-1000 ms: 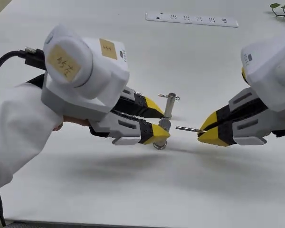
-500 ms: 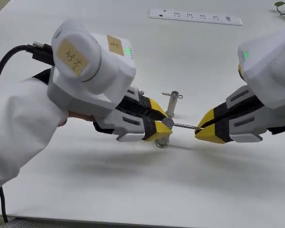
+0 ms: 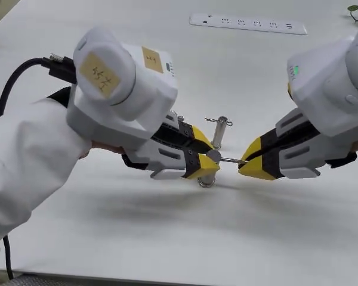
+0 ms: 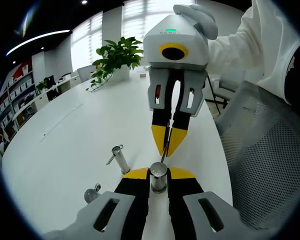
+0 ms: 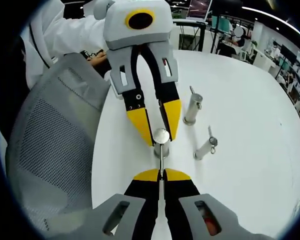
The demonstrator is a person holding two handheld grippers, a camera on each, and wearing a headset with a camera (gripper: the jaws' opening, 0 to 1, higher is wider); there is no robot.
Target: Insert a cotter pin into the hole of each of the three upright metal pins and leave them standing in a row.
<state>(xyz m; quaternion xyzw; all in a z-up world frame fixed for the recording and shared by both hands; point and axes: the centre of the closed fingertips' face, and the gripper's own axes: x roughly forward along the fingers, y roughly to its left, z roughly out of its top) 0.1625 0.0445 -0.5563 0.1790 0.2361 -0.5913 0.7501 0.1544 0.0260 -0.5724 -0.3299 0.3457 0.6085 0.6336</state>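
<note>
Left gripper jaws clamped on a metal pin, right gripper opposite, jaws seemingly pinching a cotter pin

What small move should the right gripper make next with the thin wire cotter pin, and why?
Probably ease the right gripper straight forward: its thin wire cotter pin points at the short upright steel pin, tip at its shaft, while the left gripper clamps that pin steady.

On the bench, the near pin stands in my left tongs, cotter pin and right tongs to its right, a second pin just behind.
</note>
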